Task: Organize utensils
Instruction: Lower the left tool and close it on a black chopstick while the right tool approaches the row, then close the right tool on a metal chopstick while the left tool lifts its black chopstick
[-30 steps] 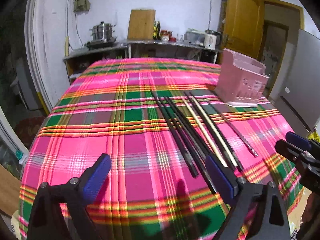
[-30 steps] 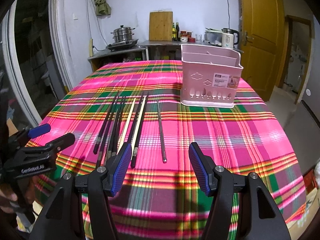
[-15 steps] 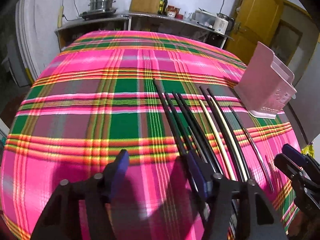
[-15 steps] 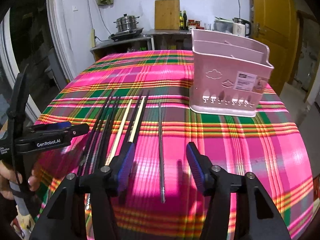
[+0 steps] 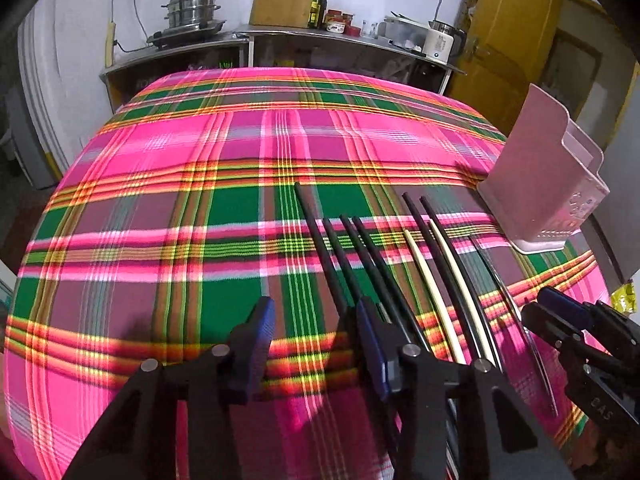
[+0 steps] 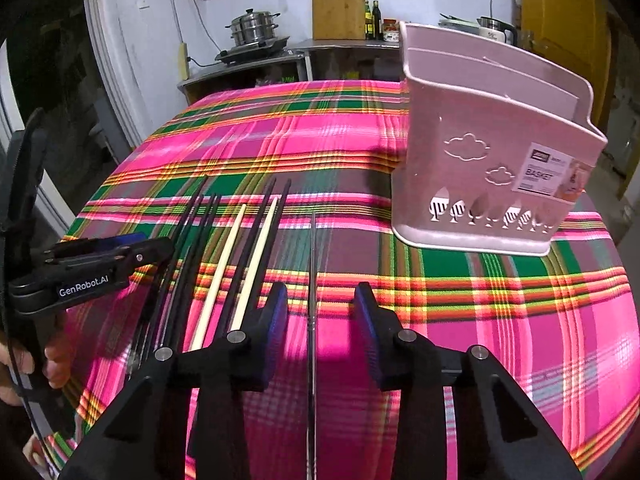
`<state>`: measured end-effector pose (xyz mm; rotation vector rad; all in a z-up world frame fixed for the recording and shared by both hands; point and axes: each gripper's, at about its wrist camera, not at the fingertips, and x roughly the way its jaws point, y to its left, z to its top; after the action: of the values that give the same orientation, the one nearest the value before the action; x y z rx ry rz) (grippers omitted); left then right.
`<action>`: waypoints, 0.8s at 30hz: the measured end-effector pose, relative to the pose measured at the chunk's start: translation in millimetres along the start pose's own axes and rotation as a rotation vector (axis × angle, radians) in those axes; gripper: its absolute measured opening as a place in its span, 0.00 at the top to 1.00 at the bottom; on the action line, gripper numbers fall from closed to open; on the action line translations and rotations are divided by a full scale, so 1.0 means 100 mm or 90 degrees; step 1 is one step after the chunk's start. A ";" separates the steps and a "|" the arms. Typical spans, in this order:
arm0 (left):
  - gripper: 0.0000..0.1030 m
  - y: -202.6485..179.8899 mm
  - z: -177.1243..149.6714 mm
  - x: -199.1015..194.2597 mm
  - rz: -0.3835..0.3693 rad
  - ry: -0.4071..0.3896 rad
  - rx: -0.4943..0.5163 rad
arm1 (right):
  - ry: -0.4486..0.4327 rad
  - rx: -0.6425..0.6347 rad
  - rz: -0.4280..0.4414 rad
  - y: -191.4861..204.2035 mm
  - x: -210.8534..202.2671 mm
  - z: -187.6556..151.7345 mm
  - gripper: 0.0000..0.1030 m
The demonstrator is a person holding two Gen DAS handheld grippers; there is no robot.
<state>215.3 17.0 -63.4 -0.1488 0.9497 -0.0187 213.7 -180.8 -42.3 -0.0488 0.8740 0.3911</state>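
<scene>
Several black chopsticks [image 5: 340, 252] and two cream ones [image 5: 424, 268] lie side by side on the plaid tablecloth [image 5: 200, 220]. A thin metal chopstick [image 6: 313, 264] lies apart on their right. My right gripper [image 6: 322, 324] is open, low over the cloth, its fingers on either side of the metal chopstick. My left gripper [image 5: 316, 332] is open with its right finger over the leftmost black chopsticks; it also shows in the right wrist view [image 6: 92, 260]. The pink utensil basket [image 6: 492, 168] stands upright at the far right.
The table edge falls away on the left and near sides. Behind the table a counter [image 5: 320, 40] carries a steel pot, a cutting board, bottles and a kettle. A yellow door [image 5: 516, 40] is at the back right.
Both grippers have moved forward and down toward the chopsticks. The right gripper now straddles the metal chopstick. The left gripper has narrowed its opening and reached the leftmost black chopsticks.
</scene>
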 end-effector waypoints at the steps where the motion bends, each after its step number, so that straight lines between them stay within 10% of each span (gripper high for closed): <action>1: 0.60 -0.01 0.01 0.01 0.006 0.000 0.004 | 0.003 0.000 0.001 0.00 0.02 0.01 0.65; 9: 0.83 -0.08 0.08 0.08 0.057 -0.003 0.041 | 0.027 -0.005 -0.008 0.02 0.20 0.04 0.68; 24: 0.93 0.24 0.13 0.04 -0.040 0.039 0.000 | 0.046 -0.030 -0.027 0.07 0.39 0.23 0.75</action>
<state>227.7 42.4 -62.6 -0.1788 1.0066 -0.0809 250.4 -157.2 -56.0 -0.1252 0.9337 0.3716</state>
